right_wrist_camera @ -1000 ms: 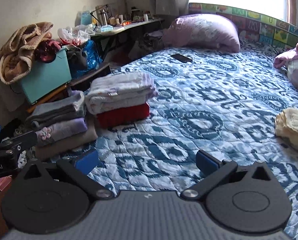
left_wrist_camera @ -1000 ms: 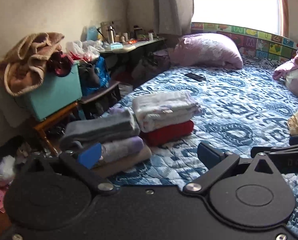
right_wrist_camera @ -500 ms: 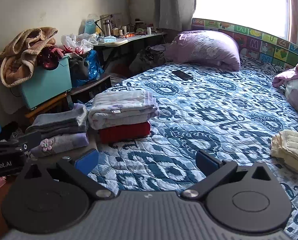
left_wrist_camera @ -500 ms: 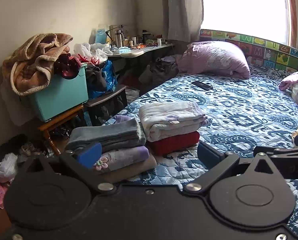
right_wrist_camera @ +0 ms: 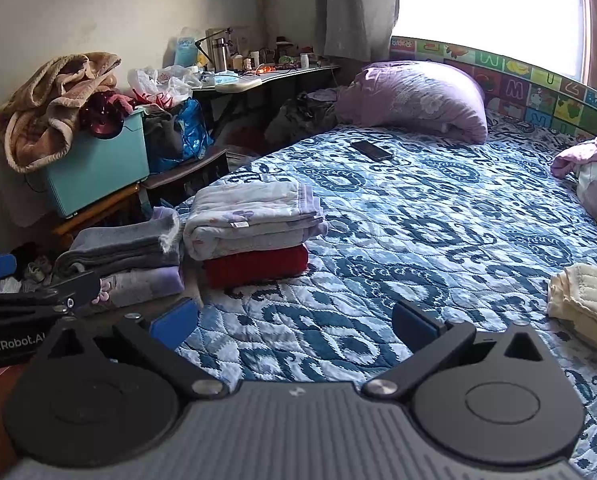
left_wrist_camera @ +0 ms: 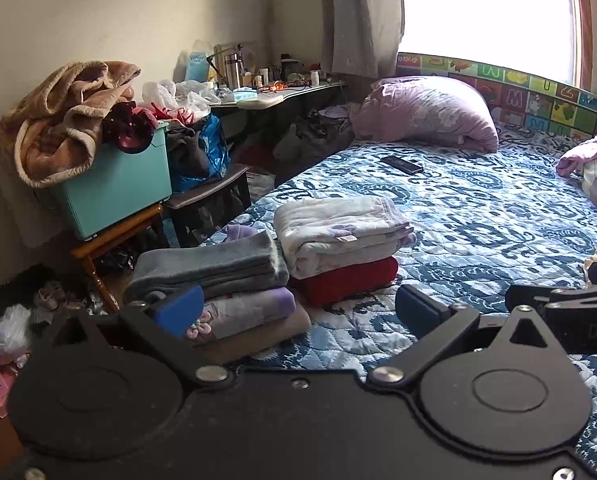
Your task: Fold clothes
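From the left wrist, the left gripper [left_wrist_camera: 294,310] has its fingers apart and empty, two folded stacks [left_wrist_camera: 298,256] at twelve o'clock on the bed [left_wrist_camera: 478,220]. From the right wrist, the right gripper [right_wrist_camera: 294,326] is likewise spread and empty; the cream garment [right_wrist_camera: 586,304] at three o'clock looks next.

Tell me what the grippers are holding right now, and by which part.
Nothing. The left gripper and right gripper both have open jaws, empty above the bed.

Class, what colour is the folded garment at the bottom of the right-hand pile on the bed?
Red garment; clearest in the right wrist view.
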The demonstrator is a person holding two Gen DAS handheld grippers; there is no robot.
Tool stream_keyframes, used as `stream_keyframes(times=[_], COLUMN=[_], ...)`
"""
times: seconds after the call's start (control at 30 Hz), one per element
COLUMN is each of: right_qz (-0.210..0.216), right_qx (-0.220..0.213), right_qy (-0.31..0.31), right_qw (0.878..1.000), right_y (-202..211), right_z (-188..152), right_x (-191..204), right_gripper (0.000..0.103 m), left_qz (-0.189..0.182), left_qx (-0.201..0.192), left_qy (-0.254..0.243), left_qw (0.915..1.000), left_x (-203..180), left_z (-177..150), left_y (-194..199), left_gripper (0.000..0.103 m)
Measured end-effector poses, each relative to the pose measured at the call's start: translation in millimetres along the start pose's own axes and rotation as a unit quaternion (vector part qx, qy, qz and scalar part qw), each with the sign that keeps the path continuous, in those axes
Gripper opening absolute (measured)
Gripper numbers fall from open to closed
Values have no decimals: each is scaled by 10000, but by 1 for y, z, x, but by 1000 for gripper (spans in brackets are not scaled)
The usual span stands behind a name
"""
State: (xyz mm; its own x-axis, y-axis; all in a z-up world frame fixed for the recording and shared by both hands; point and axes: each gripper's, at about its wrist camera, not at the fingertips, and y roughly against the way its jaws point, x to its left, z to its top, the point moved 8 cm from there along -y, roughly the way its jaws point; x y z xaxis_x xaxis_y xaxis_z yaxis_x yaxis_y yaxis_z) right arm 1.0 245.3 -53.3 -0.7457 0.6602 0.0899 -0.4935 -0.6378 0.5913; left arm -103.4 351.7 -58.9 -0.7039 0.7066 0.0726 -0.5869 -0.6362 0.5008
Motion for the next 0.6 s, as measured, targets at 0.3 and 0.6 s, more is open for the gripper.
stream_keyframes(times=[0.3,0.6], right_qz=[32,29], right_qx=[1,30], right_qy=[27,-13], right_qw=[10000,10000], right_y=[0,-2], right_z=[0,-1], right_x=[2,0], right_gripper=[103,103], left_qz=[-104,-241], left_qx=[88,-6], left_qy=[136,171], left_qw=[9998,9996], left_x=[2,0], left_z=[2,2], left_y=[-3,-4], left_gripper=[103,103])
